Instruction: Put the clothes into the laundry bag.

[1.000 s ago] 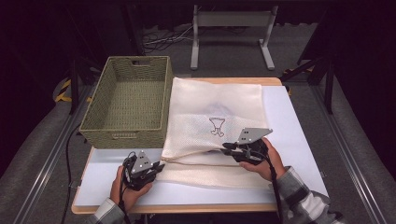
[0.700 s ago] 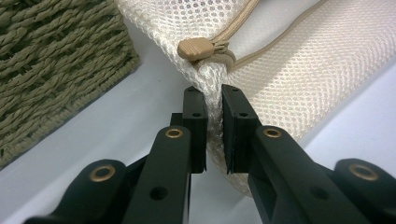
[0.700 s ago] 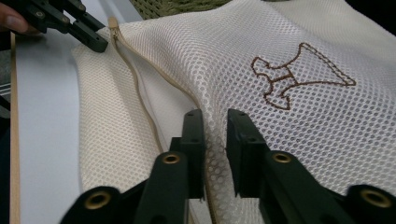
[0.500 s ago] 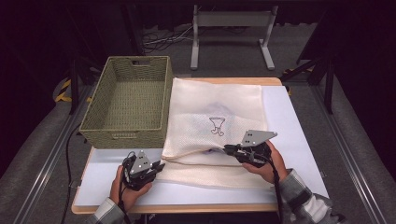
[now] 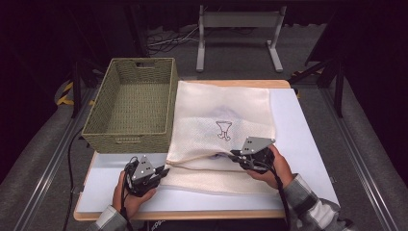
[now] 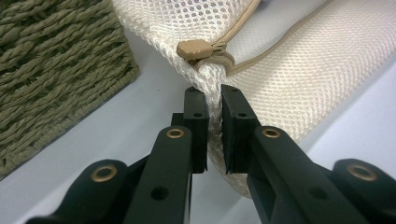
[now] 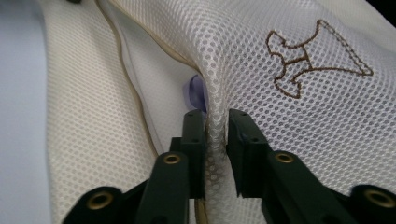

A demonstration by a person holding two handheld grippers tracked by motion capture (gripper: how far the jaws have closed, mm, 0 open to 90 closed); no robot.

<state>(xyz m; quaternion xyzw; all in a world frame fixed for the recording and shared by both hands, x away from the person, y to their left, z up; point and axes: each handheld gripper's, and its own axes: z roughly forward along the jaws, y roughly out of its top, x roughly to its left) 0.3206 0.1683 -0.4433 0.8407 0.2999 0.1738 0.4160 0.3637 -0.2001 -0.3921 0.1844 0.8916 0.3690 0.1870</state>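
L gripper [image 6: 214,100]: jaws pinched on the mesh bag [image 6: 299,79] right at its corner, just below the tan zipper pull [image 6: 191,48] at 12 o'clock. In the high view that gripper [image 5: 161,172] sits at approx 7 o'clock on the table [image 5: 308,130], holding the bag's near-left corner.

R gripper [image 7: 215,119]: jaws pressed together on a raised fold of the top mesh layer, w/ the brown stitched emblem [image 7: 315,56] at 2 o'clock and a bit of something purple [image 7: 198,91] showing inside at 11. High view puts it [image 5: 235,155] near 5 o'clock, top layer lifted so the mouth gapes along the near edge.

Bag itself [image 5: 223,103] lies flat mid-table, touching the woven basket [image 5: 132,103] at 10 o'clock; basket looks empty.

Progress, my guess: both grips are set and the mouth is partly open, so the early part is done. Left to do: prob. widen the opening, then get at whatever's inside, or move the bag to the basket. Can't tell which.
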